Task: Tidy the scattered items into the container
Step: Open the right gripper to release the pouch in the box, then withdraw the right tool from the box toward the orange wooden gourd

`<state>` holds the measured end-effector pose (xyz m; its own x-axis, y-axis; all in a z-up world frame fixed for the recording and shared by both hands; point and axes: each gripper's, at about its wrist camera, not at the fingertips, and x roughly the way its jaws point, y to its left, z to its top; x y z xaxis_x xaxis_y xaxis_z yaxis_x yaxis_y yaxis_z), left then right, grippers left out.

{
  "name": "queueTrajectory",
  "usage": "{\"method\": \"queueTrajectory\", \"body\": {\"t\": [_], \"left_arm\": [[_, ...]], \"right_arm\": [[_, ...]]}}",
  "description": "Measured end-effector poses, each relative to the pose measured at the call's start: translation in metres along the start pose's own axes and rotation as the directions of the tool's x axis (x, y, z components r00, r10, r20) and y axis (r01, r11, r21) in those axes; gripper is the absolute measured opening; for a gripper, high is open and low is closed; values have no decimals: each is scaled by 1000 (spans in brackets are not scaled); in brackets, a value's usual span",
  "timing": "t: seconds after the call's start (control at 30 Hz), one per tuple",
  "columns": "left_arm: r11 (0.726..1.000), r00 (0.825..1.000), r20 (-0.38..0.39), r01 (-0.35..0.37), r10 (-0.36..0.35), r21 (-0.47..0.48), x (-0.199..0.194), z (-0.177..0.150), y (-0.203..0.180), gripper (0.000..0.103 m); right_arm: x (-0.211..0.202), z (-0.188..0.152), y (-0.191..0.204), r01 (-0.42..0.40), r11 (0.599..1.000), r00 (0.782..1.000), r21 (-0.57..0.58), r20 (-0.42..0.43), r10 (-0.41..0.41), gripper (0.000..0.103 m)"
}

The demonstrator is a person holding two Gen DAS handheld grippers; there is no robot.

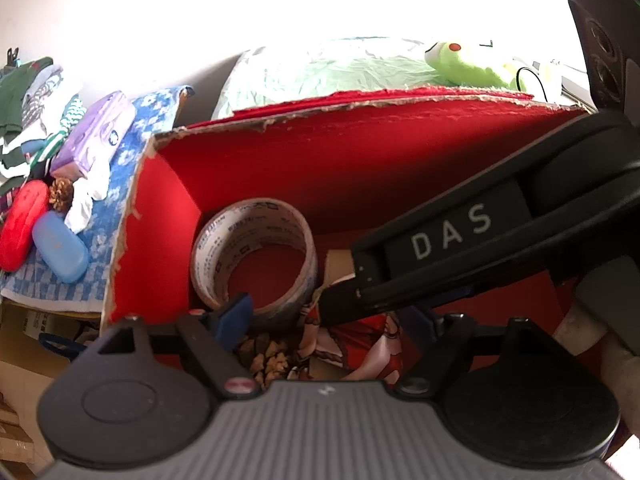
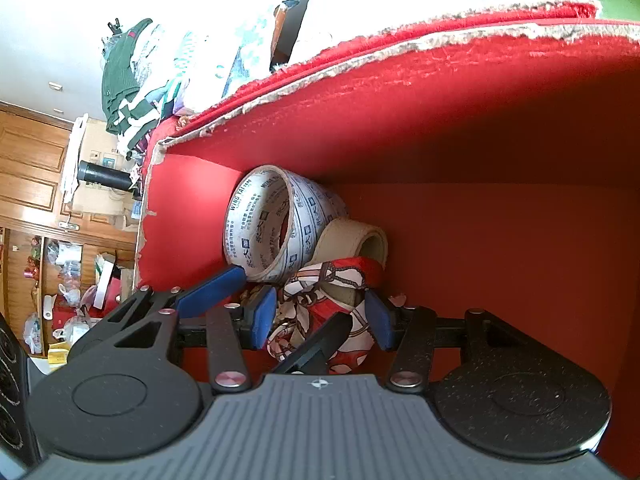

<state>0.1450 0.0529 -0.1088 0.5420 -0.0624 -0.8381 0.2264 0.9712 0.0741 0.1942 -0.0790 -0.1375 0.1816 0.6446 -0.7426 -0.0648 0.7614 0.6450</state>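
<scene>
Several items already lie in the red cardboard box (image 1: pixel 320 152): a printed tape roll (image 1: pixel 256 252) leaning in the far left corner, a smaller cream roll (image 2: pixel 360 240) just beside it, a pinecone (image 1: pixel 266 356) on the floor of the box, and a red-and-white patterned scarf (image 2: pixel 328 308). Both tools reach down into the box together. The left gripper (image 1: pixel 332 316) hovers over the pinecone and scarf, its blue-padded fingers (image 1: pixel 238 312) spread wide and pressing on nothing; the pinecone sits loose below them, seemingly just dropped off. The right gripper (image 2: pixel 324 316) has its fingers (image 2: pixel 264 316) either side of the bunched scarf, the pads close against the cloth; whether they truly pinch it or only bracket it, I cannot tell. Outside the box, on a blue flowered cloth (image 1: pixel 120 184) to its left, more clutter waits: a red oval case (image 1: pixel 24 224), a blue oval case (image 1: pixel 60 252), a second pinecone (image 1: pixel 61 194), a purple packet (image 1: pixel 92 140) and some white fabric. My reading: the job is perhaps half done. Box contents look settled; the items on the cloth remain to be fetched. A green plush toy (image 1: pixel 464 64) rests on the bed behind, probably not part of it.
</scene>
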Motion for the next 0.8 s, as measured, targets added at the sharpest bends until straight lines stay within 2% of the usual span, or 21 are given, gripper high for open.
{"method": "queueTrajectory", "body": {"t": [0.33,0.5,0.8], "left_arm": [[999,999,14,46,-46,-4,0,0,3,83],[996,996,14,87,-87,6,0,0,5,86],[993,994,12,110,-111,37,1,0,3,87]], "right_arm": [[-2,1,0,26,1000,999,3,37,-26,54],[-7,-1,0,72,997,994,20,79,-73,54],[-12,-2,6,154,988,976,24,153,-156,54]]}}
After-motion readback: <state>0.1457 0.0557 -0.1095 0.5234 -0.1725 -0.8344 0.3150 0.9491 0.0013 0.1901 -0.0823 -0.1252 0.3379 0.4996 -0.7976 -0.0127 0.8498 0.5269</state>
